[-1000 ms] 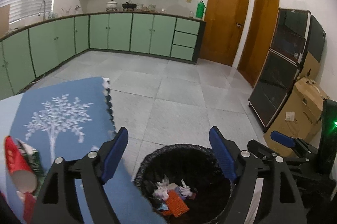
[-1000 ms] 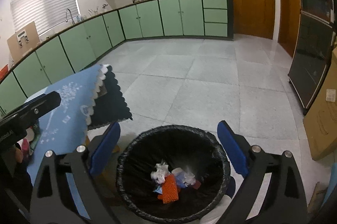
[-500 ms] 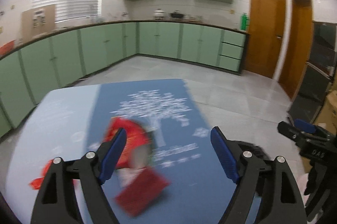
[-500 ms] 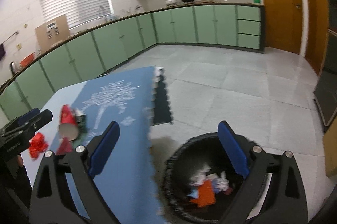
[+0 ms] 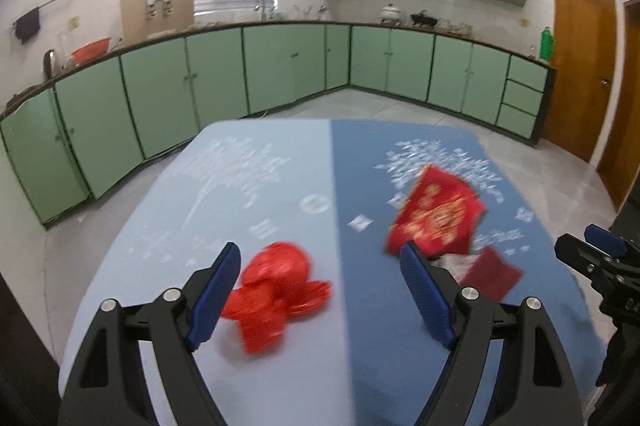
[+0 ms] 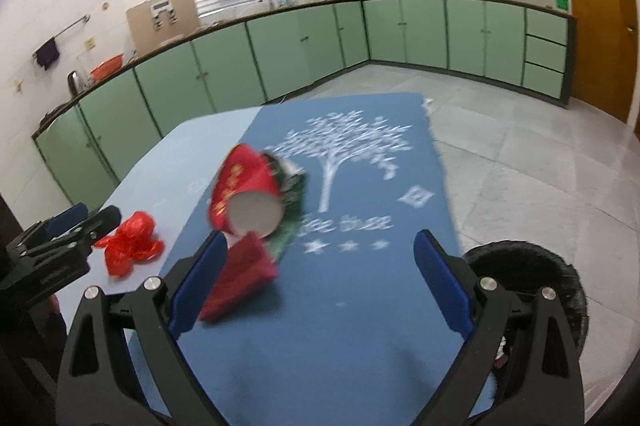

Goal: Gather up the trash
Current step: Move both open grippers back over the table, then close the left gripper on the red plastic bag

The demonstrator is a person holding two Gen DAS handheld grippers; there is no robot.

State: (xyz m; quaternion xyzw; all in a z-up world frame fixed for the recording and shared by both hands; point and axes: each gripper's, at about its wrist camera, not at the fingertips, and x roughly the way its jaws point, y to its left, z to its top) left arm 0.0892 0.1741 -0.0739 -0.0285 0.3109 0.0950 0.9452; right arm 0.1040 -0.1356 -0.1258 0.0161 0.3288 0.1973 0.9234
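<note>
Both grippers over the table, jaws wide, trash waiting on the cloth.

The left gripper [image 5: 320, 278] hangs with its blue pads spread apart and nothing between them but air — the crumpled red wrapper [image 5: 278, 290] lies on the pale half of the tablecloth [image 5: 260, 185], just beneath the gap. The right gripper [image 6: 320, 270] is spread just as wide and holds nothing. Near its left pad, on the dark blue half, sits a red paper cup [image 6: 248, 195] tipped on its side, open mouth toward the camera, with a flat red packet [image 6: 240, 280] touching it below and something green tucked behind. The black-lined trash bin [image 6: 532, 274] stands on the floor beside the table's right edge — mostly hidden by the right finger.
</note>
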